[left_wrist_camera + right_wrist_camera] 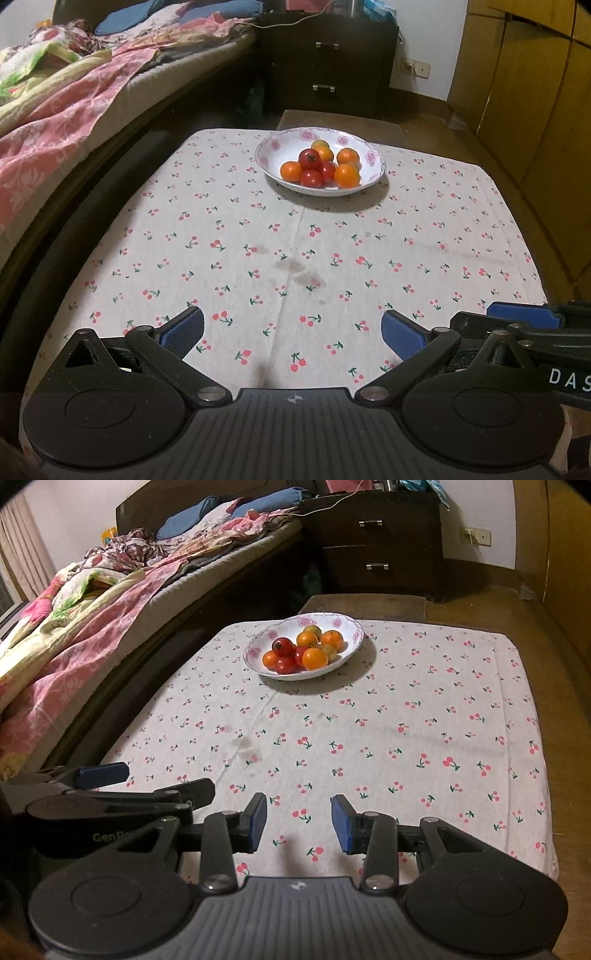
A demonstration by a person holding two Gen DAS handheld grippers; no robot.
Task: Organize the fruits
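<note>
Starting at the left: a bed (74, 92) with pink floral bedding runs along that side, beside a table covered by a cherry-print cloth (295, 258). Left gripper (291, 332) hovers over the near part of the cloth, jaws spread wide, nothing between the blue pads (184, 330). Centre, toward the table's far edge: a white floral bowl (371, 157) holding oranges (347, 175) and red tomatoes (310, 178), piled together, well apart from both tools. Behind it stands a dark two-drawer nightstand (327, 66). Right gripper (298, 823) hovers beside the left one, jaws parted more narrowly, empty. Wooden cabinets (535, 92) close the right side.
</note>
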